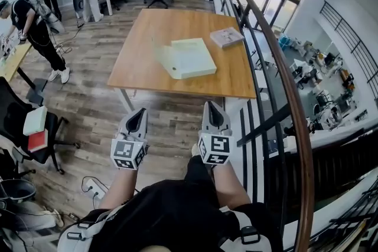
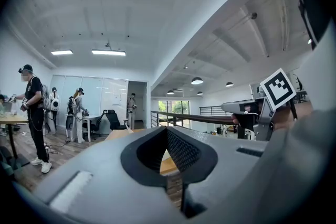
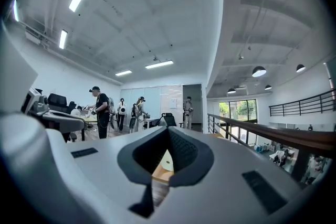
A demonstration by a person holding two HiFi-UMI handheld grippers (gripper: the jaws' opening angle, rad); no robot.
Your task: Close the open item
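Holding left hand-held gripper [image 1: 140, 111] and right hand-held gripper [image 1: 213, 107] level, jaws together, nothing clamped; probably staging for the approach, well apart from the bench [image 1: 137, 71]. Targeting the pale open box [image 1: 192, 59] lying mid-bench, lid [image 1: 163, 58] standing up along its left edge, contents not readable. Leaving aside the small book [image 1: 227, 37] near the far right corner.
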